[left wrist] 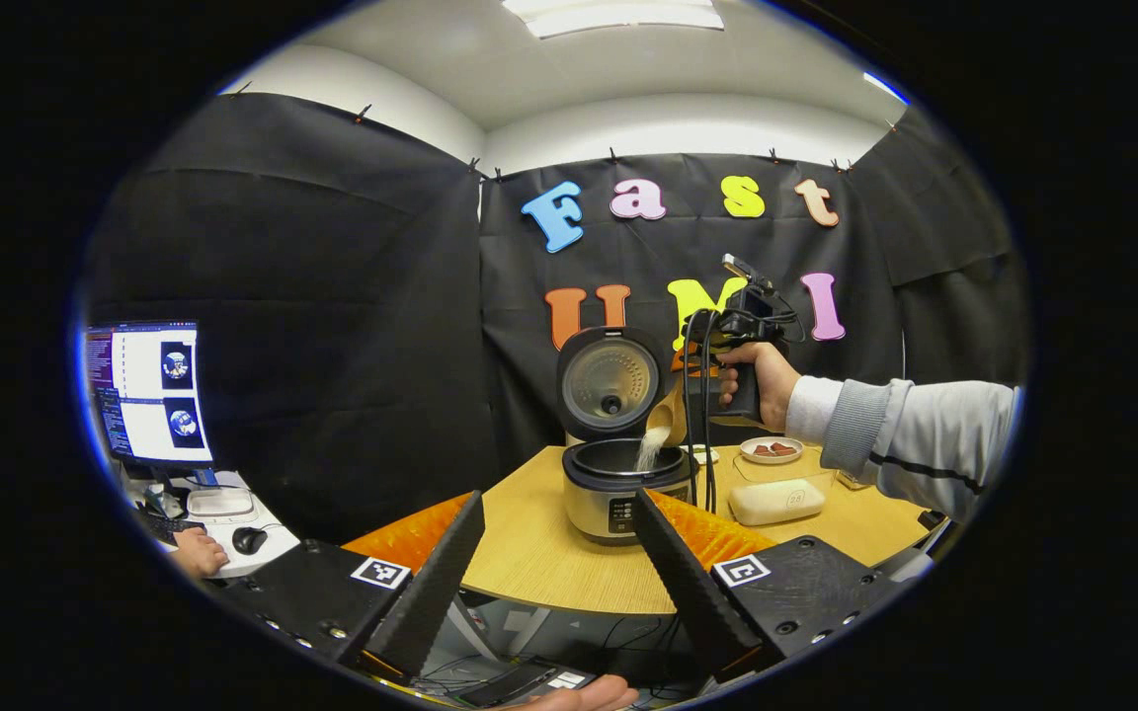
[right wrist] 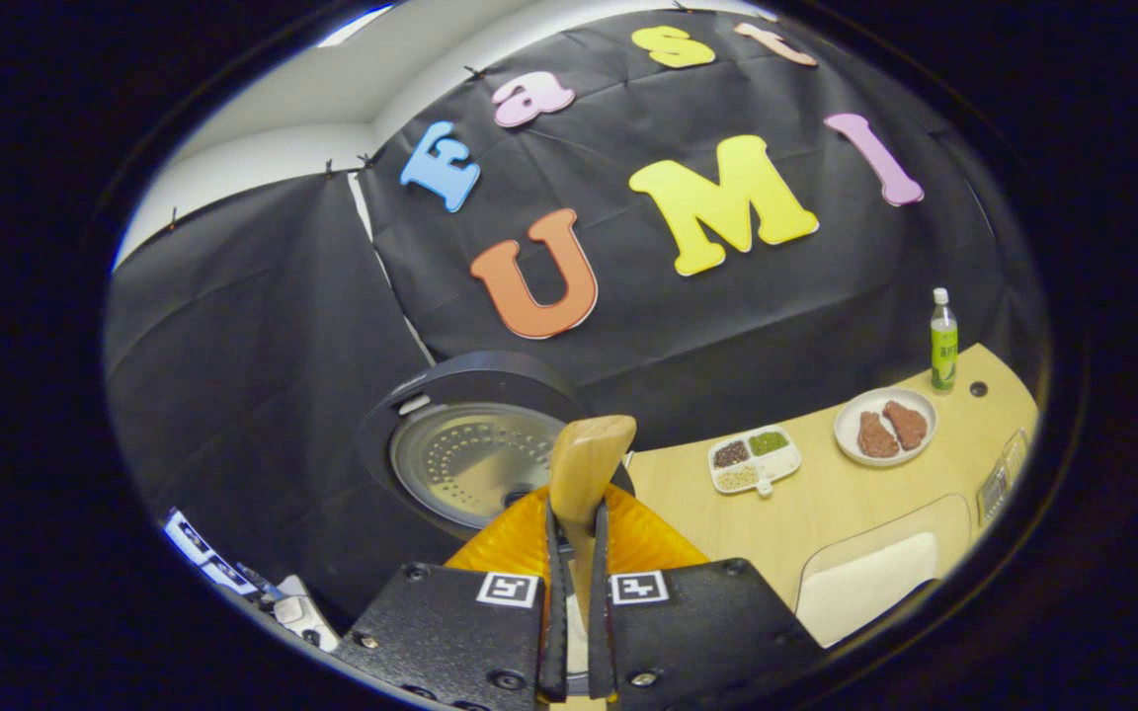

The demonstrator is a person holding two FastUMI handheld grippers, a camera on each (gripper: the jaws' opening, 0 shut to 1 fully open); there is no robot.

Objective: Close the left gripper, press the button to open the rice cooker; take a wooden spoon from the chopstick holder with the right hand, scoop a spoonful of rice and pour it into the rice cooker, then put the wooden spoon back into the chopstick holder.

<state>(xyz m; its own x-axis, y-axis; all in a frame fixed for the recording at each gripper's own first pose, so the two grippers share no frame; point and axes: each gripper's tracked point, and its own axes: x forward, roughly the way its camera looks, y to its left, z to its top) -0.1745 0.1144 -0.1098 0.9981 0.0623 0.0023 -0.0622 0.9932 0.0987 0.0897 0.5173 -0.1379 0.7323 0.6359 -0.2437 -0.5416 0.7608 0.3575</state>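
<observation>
The rice cooker [left wrist: 618,484] stands on the wooden table [left wrist: 549,563] with its lid [left wrist: 610,382] raised. A hand holds my right gripper [left wrist: 727,355] above it, tilting the wooden spoon [left wrist: 666,420]; white rice [left wrist: 650,449] streams from the spoon into the pot. In the right gripper view my right gripper [right wrist: 574,553] is shut on the wooden spoon [right wrist: 584,464], with the cooker lid [right wrist: 470,449] just beyond it. My left gripper [left wrist: 559,533] is open, back from the table's near edge, nothing between its fingers.
A clear lidded box of rice [left wrist: 776,499] sits right of the cooker, a plate [left wrist: 772,450] behind it. A divided dish of grains [right wrist: 755,457], a plate with brown food [right wrist: 885,425] and a green bottle [right wrist: 942,341] stand farther along. A monitor [left wrist: 146,390] and a person's hand [left wrist: 199,551] are left.
</observation>
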